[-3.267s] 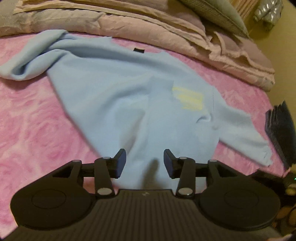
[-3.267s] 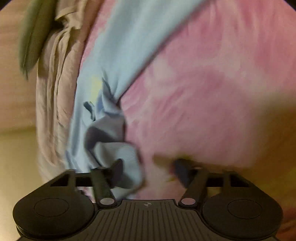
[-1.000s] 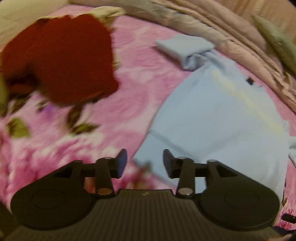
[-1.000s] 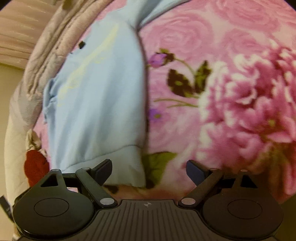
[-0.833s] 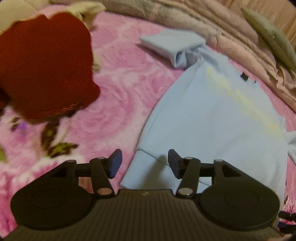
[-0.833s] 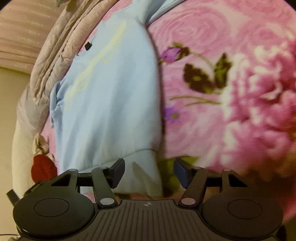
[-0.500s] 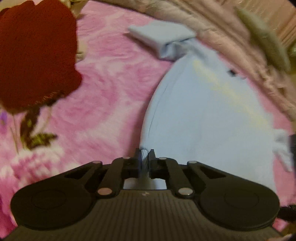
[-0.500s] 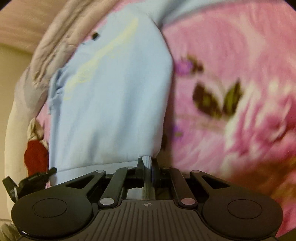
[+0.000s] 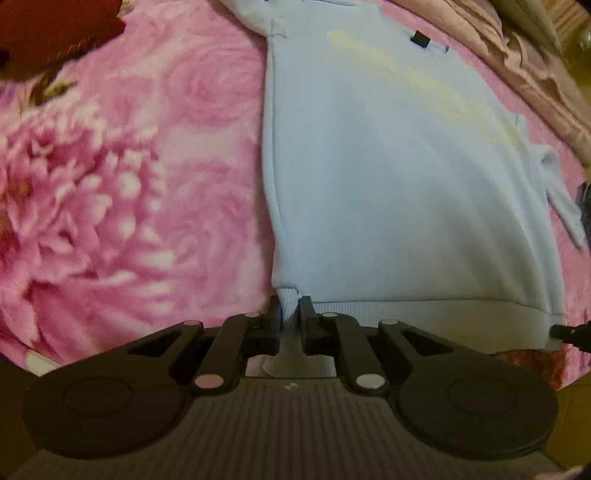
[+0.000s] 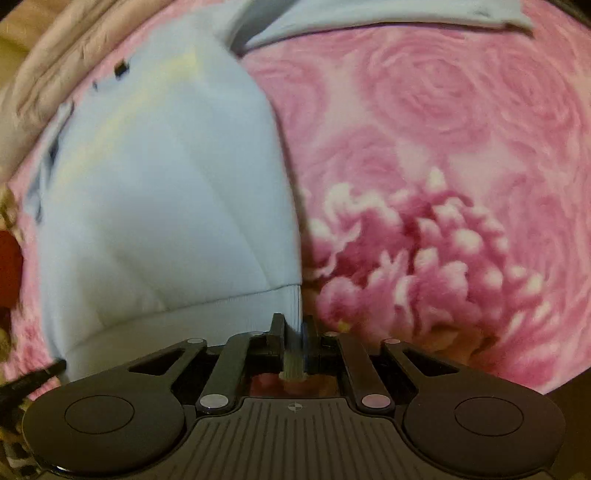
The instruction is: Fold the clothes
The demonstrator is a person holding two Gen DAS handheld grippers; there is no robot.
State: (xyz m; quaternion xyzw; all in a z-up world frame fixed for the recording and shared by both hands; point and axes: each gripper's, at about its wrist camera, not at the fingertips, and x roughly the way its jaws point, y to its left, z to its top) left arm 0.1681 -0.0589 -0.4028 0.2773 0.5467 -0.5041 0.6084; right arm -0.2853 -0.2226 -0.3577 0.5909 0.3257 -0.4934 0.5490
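L gripper [image 9: 290,308]: fingers narrow, pads pinched on the ribbed hem [image 9: 424,317] of the light blue sweatshirt [image 9: 388,166] at one bottom corner. Jaws have just been easing apart a little, but hem fabric sits between them and is gripped; a bit of ribbing pokes out behind the pads toward the gripper body. From these fingers the sweatshirt body spreads ahead and to the right, its side seam running straight ahead from the fingertips. Pale yellow print [image 9: 424,81] and small black neck tag [image 9: 419,37] lie far ahead, near the neckline.

R gripper [image 10: 293,326]: also narrow, clamped on the other bottom corner of the hem [image 10: 177,325]. Jaws have likewise just opened slightly w/ the ribbing caught between the pads. Here the sweatshirt [image 10: 159,192] spreads ahead and to the left of the fingers; one sleeve [image 10: 388,14] stretches across far ahead, to the right.

Sweatshirt lies front-up on a pink floral blanket [image 9: 129,184] (big rose pattern), which is bare to the left of the L fingers and to the right of the R fingers [image 10: 443,166]. Rumpled dusty-pink bedding [image 9: 535,62] is beyond the neckline. A dark red item [image 9: 51,29] sits far ahead-left of the L fingers; blurry, can't tell what it is.
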